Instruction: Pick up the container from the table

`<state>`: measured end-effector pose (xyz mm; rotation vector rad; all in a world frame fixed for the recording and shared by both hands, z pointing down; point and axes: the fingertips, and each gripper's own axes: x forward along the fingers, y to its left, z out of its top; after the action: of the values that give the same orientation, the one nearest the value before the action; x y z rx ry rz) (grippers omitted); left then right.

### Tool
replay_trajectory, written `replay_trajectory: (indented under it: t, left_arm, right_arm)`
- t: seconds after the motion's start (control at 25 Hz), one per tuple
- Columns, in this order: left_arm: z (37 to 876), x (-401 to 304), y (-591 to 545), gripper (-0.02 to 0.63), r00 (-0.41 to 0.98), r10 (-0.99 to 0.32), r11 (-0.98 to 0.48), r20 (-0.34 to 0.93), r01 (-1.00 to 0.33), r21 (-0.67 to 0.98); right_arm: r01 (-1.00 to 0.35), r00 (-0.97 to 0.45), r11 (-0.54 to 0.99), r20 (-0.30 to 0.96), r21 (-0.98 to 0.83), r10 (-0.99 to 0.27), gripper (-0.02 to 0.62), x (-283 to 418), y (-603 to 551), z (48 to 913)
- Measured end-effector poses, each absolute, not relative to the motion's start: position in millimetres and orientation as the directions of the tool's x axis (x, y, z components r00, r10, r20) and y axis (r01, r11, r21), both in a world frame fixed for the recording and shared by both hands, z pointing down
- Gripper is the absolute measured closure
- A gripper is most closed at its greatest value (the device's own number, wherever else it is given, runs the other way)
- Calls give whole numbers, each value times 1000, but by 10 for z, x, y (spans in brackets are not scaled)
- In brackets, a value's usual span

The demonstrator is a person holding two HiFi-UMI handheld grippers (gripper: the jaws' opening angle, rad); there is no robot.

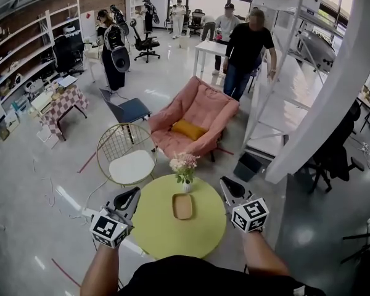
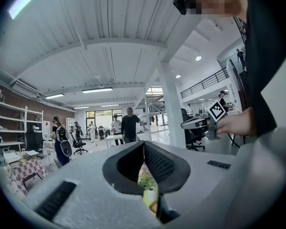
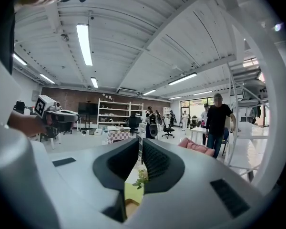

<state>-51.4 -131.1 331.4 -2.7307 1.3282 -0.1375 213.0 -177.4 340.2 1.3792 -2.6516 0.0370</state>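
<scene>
Jaws of the left gripper (image 2: 144, 146) are pressed together at the tips with nothing caught between them. The right gripper (image 3: 139, 142) looks the same, tips closed and empty. Lower down, where the pads curve apart, each gripper view shows a narrow slice of flowers (image 2: 146, 178) and a sliver of brown rim beneath them.

From the head view, the container (image 1: 182, 206), a shallow oval wooden dish, lies near the middle of the round yellow-green desk (image 1: 153, 228). It sits between the two grippers and apart from both. The left gripper is held at the desk's left edge and the right gripper at its right edge, each in a bare hand and pointing roughly level toward the far side.

Just beyond the container, at the desk's far rim, the flowers stand in a small white vase (image 1: 186, 188). Past the desk are a gold wire chair (image 1: 127, 153) with a white seat and a pink sofa (image 1: 196, 117) carrying a yellow cushion (image 1: 188, 129). Several people stand further back in the room.
</scene>
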Motion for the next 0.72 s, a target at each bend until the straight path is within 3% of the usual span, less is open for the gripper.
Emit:
replay_trajectory:
  t: [0.4,0.72]
  left_arm:
    - [3473,-781,-1387,589,646,-762,-647,47,-756,-102]
    - [3681,-964,-1445,589,662,-746,-666,75,-741,-83]
  right_arm:
    - [-816,-565,578,176,24,-806,563,1801,-1752,3505]
    - [-819,-555,574,230,20,-800,525,1660,-1784,3711]
